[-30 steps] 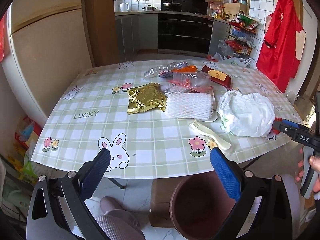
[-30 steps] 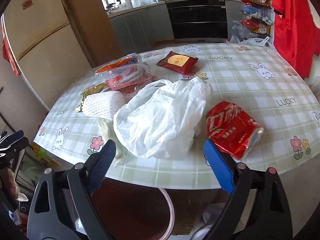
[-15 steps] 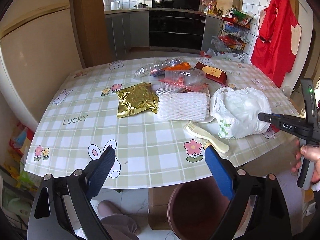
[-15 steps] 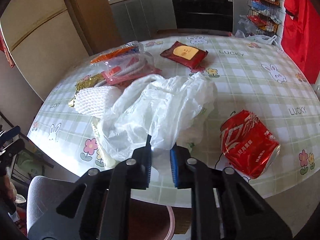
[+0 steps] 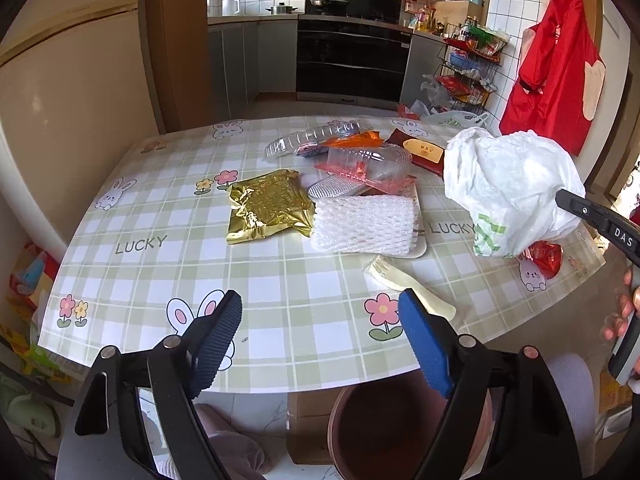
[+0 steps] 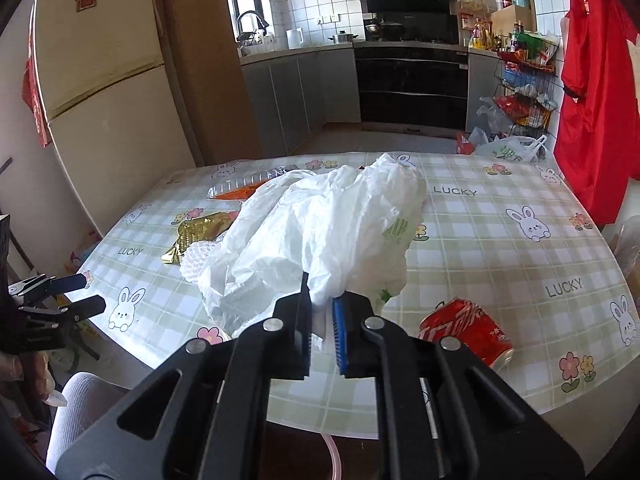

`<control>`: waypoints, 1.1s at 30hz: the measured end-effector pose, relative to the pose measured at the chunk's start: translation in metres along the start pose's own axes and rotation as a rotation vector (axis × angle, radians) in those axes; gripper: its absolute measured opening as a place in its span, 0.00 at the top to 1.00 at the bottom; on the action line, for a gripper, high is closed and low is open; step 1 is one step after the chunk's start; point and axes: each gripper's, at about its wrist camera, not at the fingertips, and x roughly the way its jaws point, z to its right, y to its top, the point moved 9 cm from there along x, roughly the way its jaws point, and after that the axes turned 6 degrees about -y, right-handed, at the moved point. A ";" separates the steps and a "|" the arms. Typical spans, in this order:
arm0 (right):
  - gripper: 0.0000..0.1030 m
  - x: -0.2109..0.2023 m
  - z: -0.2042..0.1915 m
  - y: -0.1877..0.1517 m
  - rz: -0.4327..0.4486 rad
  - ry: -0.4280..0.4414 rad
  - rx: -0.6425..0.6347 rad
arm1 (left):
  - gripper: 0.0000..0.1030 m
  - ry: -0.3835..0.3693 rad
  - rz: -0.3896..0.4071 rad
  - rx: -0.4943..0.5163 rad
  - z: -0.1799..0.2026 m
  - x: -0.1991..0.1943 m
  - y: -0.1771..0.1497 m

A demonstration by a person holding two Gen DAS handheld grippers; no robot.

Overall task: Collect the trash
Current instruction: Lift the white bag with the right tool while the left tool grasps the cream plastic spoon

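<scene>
Lifted clear of the green-checked tablecloth [image 5: 160,216] since half a second ago, the crumpled white plastic bag [image 5: 508,184] hangs above the crushed red drink can [image 5: 546,258]; the left gripper [image 5: 320,332] waits wide open, holding nothing, above the brown bin [image 5: 372,420].

From the right gripper [image 6: 321,320], its jaws pinch the bag's lower fold, probably firmly. Next, I judge, comes the drop into the bin.

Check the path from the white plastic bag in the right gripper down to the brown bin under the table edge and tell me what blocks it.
Nothing visible blocks it. The right gripper is shut on the plastic bag, lifted above the table. The bin sits open on the floor just past the near table edge; only that edge has to be cleared. The left gripper is open, off to the side.
</scene>
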 end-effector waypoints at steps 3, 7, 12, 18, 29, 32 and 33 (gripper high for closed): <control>0.88 -0.001 0.007 0.001 0.004 -0.010 0.011 | 0.27 -0.040 0.015 0.030 0.006 0.016 0.017; 0.88 -0.001 0.014 0.002 0.005 -0.019 0.026 | 0.31 -0.133 -0.020 -0.016 0.013 0.058 0.032; 0.88 -0.002 0.018 0.000 0.001 -0.029 0.026 | 0.37 -0.128 -0.081 -0.070 0.000 0.102 0.040; 0.88 -0.002 0.024 0.001 0.003 -0.042 0.038 | 0.40 -0.174 -0.112 -0.079 0.014 0.102 0.036; 0.88 -0.002 0.023 -0.002 0.006 -0.044 0.042 | 0.22 0.012 -0.236 -0.218 0.074 0.150 -0.033; 0.88 -0.006 0.027 -0.002 0.010 -0.048 0.041 | 0.34 0.076 -0.236 -0.198 0.069 0.154 -0.036; 0.88 -0.007 0.028 -0.002 0.010 -0.049 0.045 | 0.39 0.082 -0.239 -0.172 0.069 0.153 -0.037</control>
